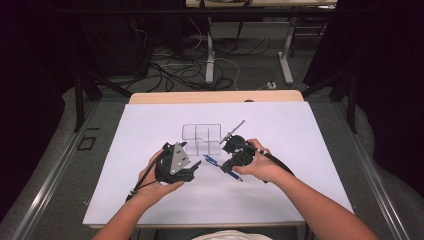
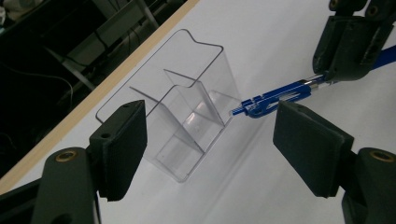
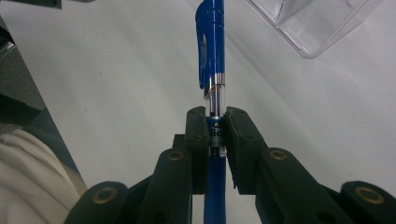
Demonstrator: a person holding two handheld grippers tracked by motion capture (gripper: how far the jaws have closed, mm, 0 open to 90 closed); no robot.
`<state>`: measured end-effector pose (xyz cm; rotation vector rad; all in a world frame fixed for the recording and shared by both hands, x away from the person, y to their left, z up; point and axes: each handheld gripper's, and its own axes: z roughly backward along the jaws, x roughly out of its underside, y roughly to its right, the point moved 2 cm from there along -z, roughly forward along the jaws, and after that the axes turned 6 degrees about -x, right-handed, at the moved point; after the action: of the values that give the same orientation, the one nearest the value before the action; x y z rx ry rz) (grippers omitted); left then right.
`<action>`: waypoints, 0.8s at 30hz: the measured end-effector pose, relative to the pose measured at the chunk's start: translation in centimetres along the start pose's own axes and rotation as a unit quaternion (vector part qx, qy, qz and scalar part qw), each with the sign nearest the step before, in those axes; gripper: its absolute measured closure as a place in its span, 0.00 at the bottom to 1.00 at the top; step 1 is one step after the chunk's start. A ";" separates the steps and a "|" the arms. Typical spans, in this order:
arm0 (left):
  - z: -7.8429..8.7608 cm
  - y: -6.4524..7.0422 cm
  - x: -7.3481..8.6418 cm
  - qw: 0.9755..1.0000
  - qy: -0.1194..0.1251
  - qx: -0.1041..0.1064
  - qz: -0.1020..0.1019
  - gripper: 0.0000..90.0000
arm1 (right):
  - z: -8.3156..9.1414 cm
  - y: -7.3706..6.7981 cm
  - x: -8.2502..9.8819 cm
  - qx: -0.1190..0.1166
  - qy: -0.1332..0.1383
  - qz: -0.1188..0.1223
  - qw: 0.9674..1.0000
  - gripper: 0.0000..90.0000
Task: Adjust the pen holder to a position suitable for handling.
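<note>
Right claw (image 3: 215, 128), clenched on a blue capped ballpoint pen (image 3: 211, 51) held near the middle of the white-covered desk (image 1: 300, 150); left claw (image 2: 210, 144) released, empty. Insertion into the clear divided plastic holder (image 2: 187, 112) is judged next: the pen must be tilted upright.

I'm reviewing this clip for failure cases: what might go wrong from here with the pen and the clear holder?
1. The right gripper pinches the blue pen on its smooth barrel, so it may twist or slip.
2. The clear holder looks light and stands free; the left gripper is open in front of it, not touching, so a pen nudge could tip or slide it.
</note>
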<state>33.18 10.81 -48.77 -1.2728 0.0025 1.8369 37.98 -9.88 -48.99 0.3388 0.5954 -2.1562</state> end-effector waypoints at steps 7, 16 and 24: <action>-0.2 1.3 -0.2 0.997 0.001 0.002 -0.075 0.34 | 0.1 0.0 -0.2 -0.002 -0.002 -0.001 1.000 0.88; -0.2 2.2 -0.3 0.992 0.002 0.000 -0.126 0.38 | 0.3 0.2 -0.4 -0.001 -0.007 0.007 1.000 0.88; -0.4 3.3 -0.3 0.979 0.019 -0.021 -0.200 0.43 | 0.4 -0.1 -0.6 -0.015 -0.010 -0.004 1.000 0.88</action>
<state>31.33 8.42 -50.23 -1.2335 -0.2544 1.4735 38.23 -9.70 -48.34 0.2988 0.6174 -2.1548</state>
